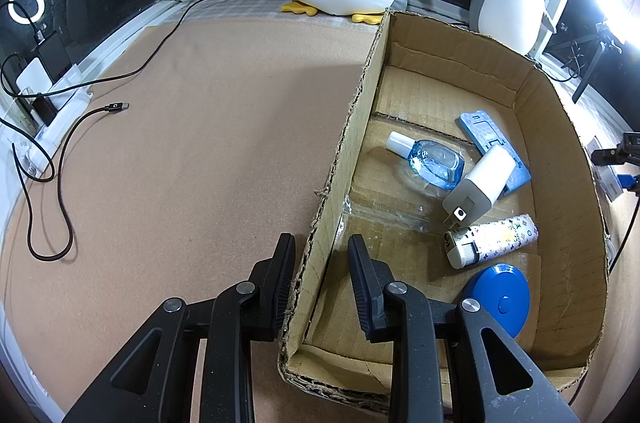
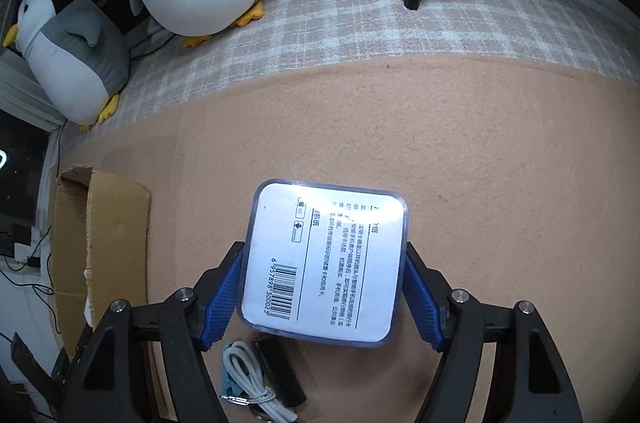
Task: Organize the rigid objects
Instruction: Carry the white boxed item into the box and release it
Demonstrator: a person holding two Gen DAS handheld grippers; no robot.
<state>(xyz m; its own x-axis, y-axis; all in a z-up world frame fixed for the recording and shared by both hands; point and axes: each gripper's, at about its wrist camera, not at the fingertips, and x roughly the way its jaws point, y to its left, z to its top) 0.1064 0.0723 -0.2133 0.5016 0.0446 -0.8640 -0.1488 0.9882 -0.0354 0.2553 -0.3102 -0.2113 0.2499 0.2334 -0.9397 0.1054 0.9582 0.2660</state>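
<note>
Right gripper [image 2: 324, 287] is clamped on a square clear case [image 2: 326, 263], both blue pads pressed against its sides, barcode label facing the camera, and the case looks lifted clear of the tan felt mat [image 2: 480, 163]. Over on the other side, the left gripper [image 1: 320, 263] is spread wide and straddling the near wall of the cardboard box [image 1: 348, 151], one finger outside, one inside, neither one pinching it, by the look of it.

Now the box itself, the biggest thing on the mat, and the collection point for this job I'd say. Five items are already lying in it: a patterned white cylinder [image 1: 496, 237] on its side, a blue round disc [image 1: 504, 299] near the front corner, a white wall charger [image 1: 482, 187] leaning over a light blue flat card [image 1: 492, 143], and a small blue glass bottle [image 1: 434, 161] with a white cap.

So where does that leave us? Well along, I'd judge, but not finished. The case is in the grip and well apart from the box, which shows only as a corner at the left edge of the right wrist view. Under the right gripper there's more waiting on the mat: a coiled white cable [image 2: 250, 375], a black stick-shaped piece [image 2: 280, 375] and a small teal object [image 2: 231, 379], partly hidden. Whether all of those belong in the box I can't say.
</note>
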